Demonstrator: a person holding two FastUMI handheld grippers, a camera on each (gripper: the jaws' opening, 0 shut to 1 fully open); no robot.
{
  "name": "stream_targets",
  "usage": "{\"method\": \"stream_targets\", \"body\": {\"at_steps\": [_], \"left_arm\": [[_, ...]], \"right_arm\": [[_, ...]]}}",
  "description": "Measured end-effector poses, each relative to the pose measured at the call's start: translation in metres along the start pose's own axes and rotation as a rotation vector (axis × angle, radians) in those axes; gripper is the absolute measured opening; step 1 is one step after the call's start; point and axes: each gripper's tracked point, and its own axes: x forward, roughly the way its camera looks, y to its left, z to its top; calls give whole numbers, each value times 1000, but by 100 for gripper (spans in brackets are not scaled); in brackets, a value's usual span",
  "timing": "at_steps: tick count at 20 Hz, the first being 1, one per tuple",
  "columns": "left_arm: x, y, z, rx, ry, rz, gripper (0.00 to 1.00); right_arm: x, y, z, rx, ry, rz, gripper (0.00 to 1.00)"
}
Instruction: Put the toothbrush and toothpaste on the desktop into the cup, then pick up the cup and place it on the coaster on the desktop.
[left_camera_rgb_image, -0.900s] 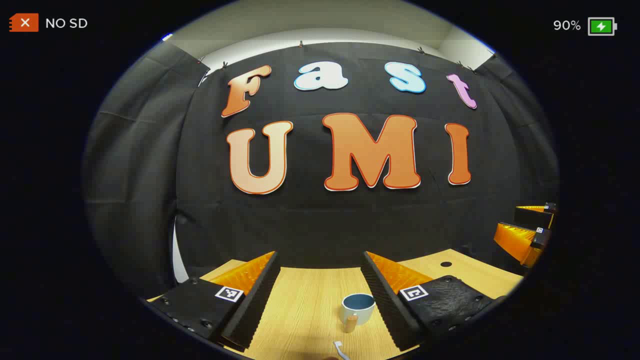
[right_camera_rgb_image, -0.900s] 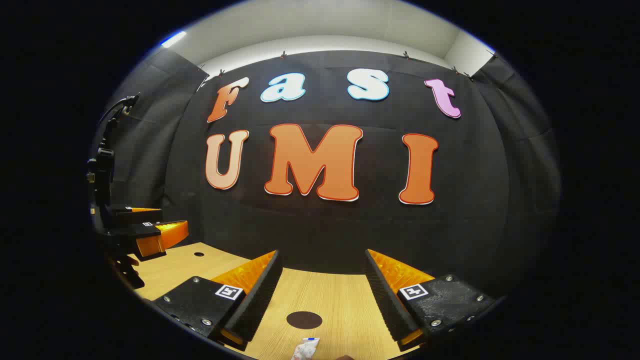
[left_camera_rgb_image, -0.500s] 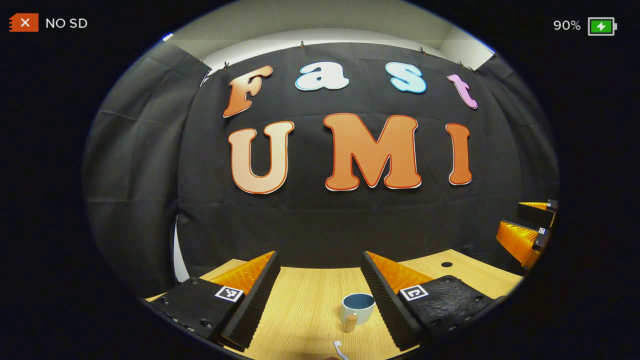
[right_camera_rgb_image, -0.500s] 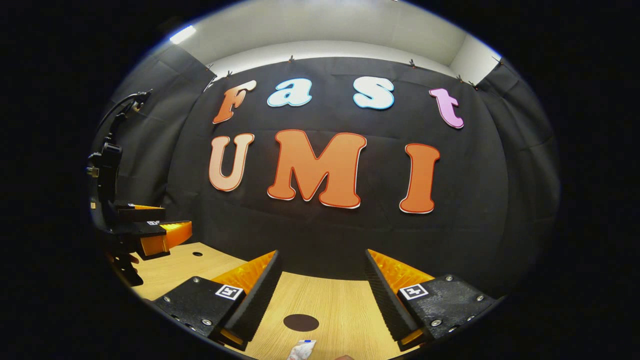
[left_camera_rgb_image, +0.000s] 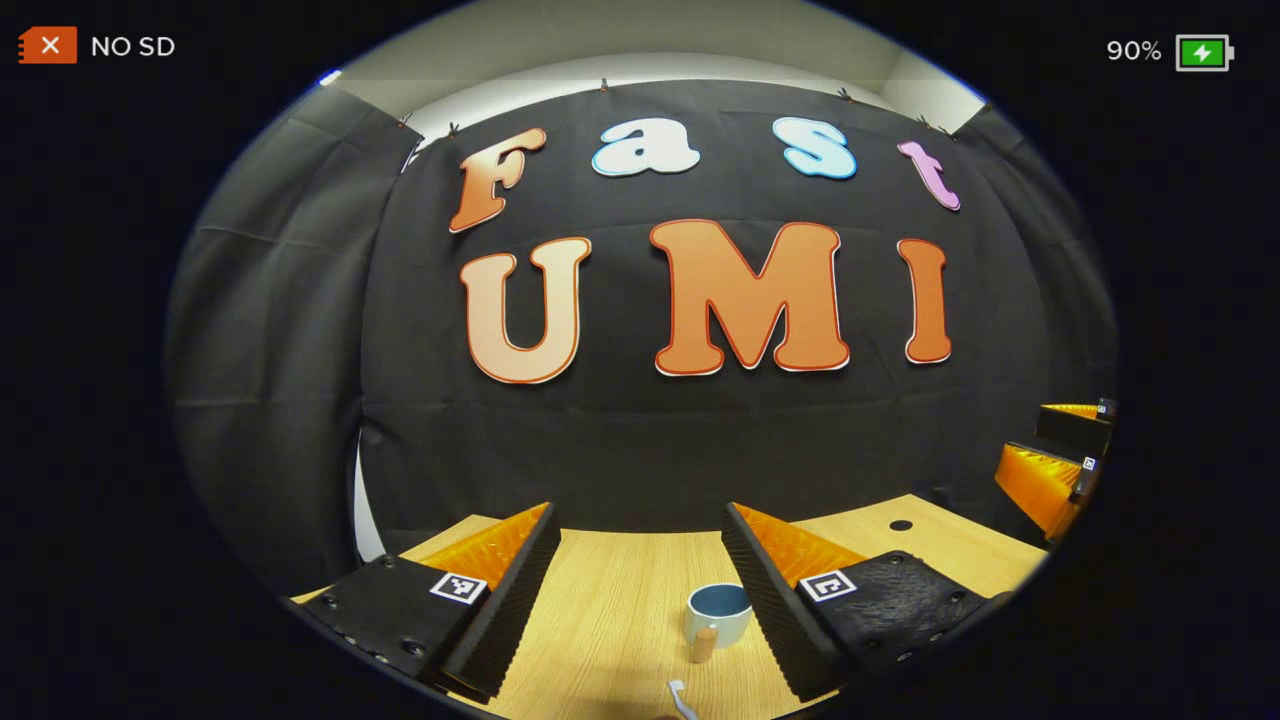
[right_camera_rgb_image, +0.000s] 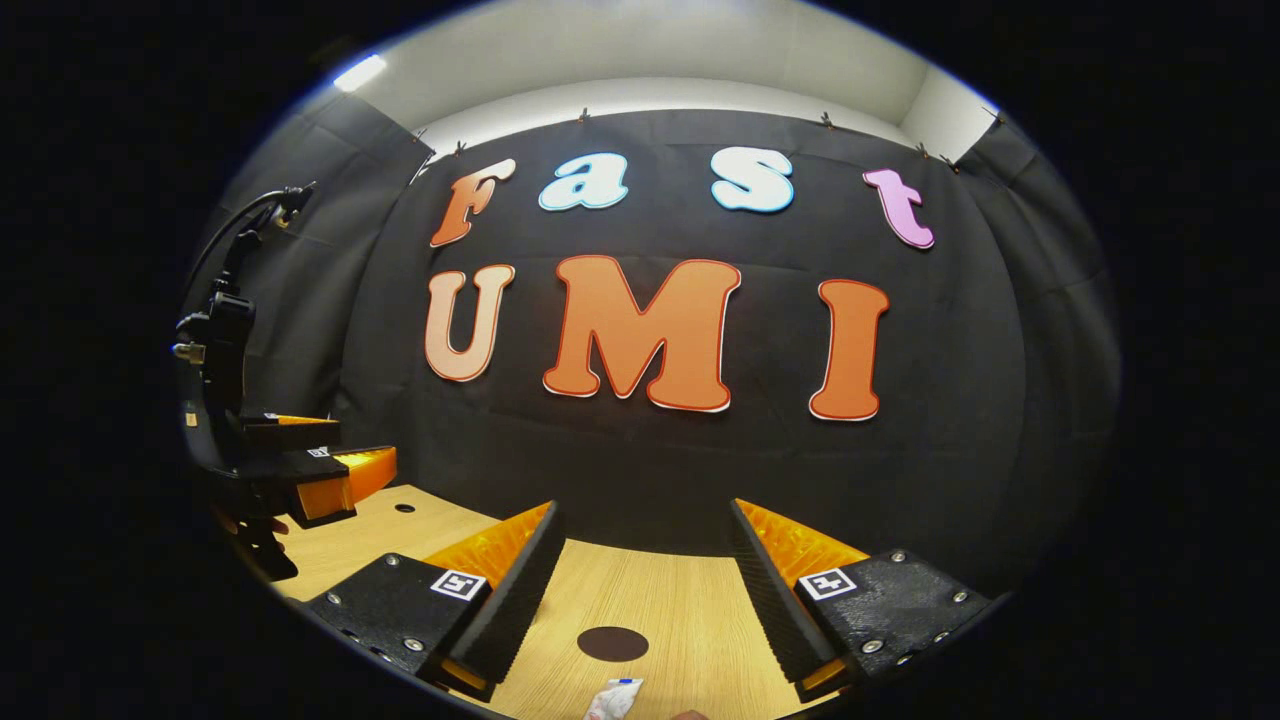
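Both grippers, left gripper (left_camera_rgb_image: 640, 590) and right gripper (right_camera_rgb_image: 645, 590), spread, empty. White toothbrush (left_camera_rgb_image: 680, 698) near pale ceramic cup (left_camera_rgb_image: 718, 614); light, stiff, pinch mid-handle. Soft white toothpaste tube (right_camera_rgb_image: 610, 698), probably, beside dark round coaster (right_camera_rgb_image: 612, 643).

Little has been altered. In the left gripper view the cup (left_camera_rgb_image: 718, 612) is seen slightly higher and farther right between the fingers than before. In the right gripper view the coaster (right_camera_rgb_image: 612, 643) and the toothpaste (right_camera_rgb_image: 611, 699) have been shifted slightly rightward, and the left claw (right_camera_rgb_image: 335, 470) is seen nearer the middle.
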Motion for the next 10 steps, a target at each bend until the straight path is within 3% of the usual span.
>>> {"method": "stream_targets", "body": {"at_steps": [6,10], "left_arm": [[6,-2,-18,35,82,-13,98],[9,-21,-50,25,208,-90,98]], "right_arm": [[4,-1,-19,-12,85,22,98],[8,1,-44,14,188,48,98]]}}
